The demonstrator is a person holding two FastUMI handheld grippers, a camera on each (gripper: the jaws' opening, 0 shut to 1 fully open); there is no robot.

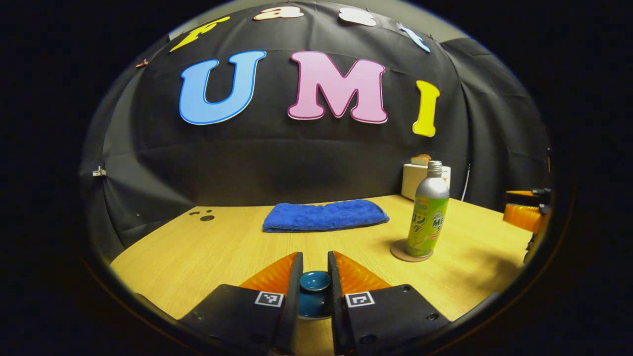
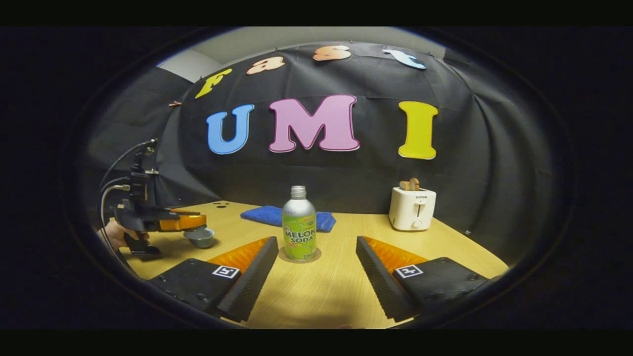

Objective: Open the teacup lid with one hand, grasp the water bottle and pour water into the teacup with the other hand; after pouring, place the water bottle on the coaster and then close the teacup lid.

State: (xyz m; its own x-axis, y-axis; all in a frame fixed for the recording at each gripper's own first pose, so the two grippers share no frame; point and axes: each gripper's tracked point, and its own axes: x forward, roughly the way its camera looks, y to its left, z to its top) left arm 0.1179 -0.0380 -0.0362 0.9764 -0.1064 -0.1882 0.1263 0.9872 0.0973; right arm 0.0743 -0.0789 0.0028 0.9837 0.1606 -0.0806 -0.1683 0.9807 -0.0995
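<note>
In the left gripper view, my left gripper (image 1: 314, 267) is shut on the teal knob of the teacup lid (image 1: 315, 283), both fingers pressing on it. In the right gripper view that left gripper (image 2: 190, 223) hovers just over the grey-green teacup (image 2: 200, 239) at the left, held by a hand (image 2: 116, 235). I cannot tell whether the lid touches the cup. The green and silver water bottle (image 2: 299, 230) stands upright on a round coaster (image 2: 312, 257). My right gripper (image 2: 316, 277) is open, short of the bottle, with nothing between its fingers.
A folded blue towel (image 1: 324, 216) lies at the back of the wooden table (image 1: 212, 257). A white toaster (image 2: 412, 208) with bread in it stands at the back right. The bottle (image 1: 428, 217) and coaster (image 1: 398, 251) sit right of my left gripper.
</note>
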